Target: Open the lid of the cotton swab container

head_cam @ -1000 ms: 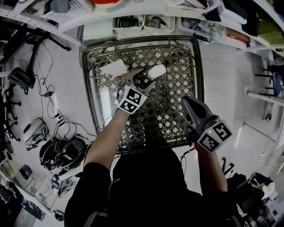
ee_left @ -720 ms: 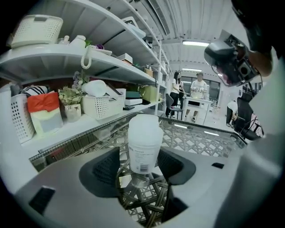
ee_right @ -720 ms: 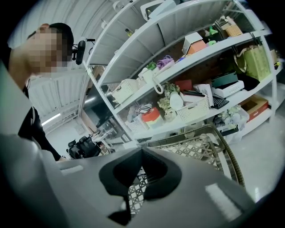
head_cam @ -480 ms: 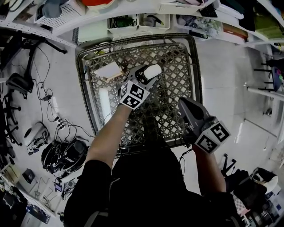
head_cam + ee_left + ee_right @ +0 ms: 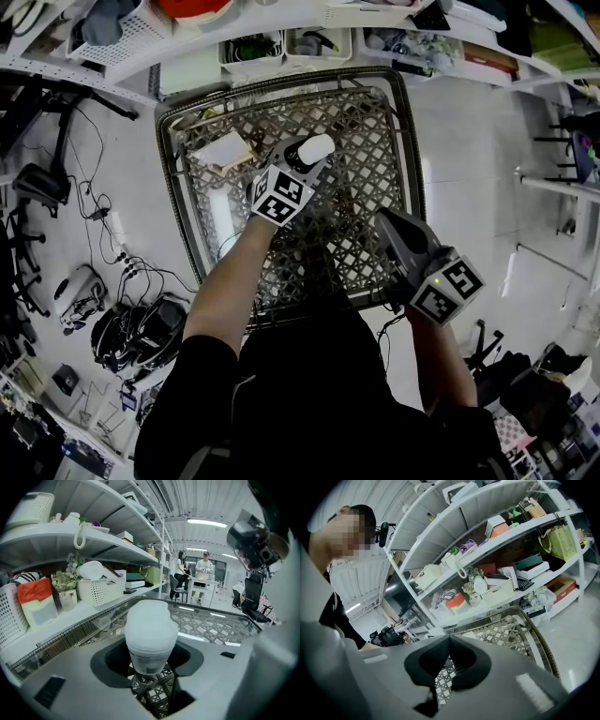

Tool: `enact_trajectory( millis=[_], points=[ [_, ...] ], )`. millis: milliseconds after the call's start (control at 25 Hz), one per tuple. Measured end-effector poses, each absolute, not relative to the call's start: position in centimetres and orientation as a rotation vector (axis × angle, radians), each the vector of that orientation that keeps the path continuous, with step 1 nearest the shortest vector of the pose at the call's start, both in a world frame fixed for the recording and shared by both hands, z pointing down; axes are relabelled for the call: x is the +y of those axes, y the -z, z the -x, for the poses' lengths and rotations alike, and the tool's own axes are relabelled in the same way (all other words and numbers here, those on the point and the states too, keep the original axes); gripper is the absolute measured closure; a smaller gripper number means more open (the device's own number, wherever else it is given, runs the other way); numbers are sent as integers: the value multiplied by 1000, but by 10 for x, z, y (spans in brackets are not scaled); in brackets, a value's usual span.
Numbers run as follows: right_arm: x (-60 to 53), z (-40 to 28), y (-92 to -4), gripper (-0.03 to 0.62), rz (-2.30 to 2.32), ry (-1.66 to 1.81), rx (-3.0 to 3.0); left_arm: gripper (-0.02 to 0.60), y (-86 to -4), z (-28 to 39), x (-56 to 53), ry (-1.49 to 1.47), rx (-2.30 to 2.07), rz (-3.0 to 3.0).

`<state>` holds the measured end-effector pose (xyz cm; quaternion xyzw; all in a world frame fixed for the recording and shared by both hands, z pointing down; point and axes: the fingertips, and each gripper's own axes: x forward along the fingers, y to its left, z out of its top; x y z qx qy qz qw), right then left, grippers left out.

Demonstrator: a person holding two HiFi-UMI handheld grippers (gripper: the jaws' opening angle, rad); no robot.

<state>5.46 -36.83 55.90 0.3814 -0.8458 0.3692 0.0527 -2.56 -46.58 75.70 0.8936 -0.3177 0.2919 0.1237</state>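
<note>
Cotton swab container (image 5: 150, 639): white, frosted, upright, lid (image 5: 149, 618) on, standing on lattice tabletop (image 5: 370, 159).

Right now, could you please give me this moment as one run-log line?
left gripper: jaws just closing around upright cotton swab container, lid on | right gripper: jaws shut, empty

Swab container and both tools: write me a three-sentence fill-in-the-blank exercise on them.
1. The container stands ___ the jaws of the left tool.
2. The jaws of the right tool are ___.
3. The container rests on the lattice table, with its lid not yet ___.

Missing words: between; shut; opened.

Note: the left tool's jaws have just been closing, with the container between them.
</note>
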Motion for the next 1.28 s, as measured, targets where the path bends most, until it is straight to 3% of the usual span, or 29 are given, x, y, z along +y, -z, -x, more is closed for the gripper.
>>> enact_trajectory(
  millis=[680,1280],
  points=[
    [-343,-36,-503,583,-1168,-1005,-2691,379,-681,36,-415,-846,-830,-2699],
    [-261,-34,-439,583,-1293,-912,-2747,379,-581,63,-289,-867,-692,-2750]
  ],
)
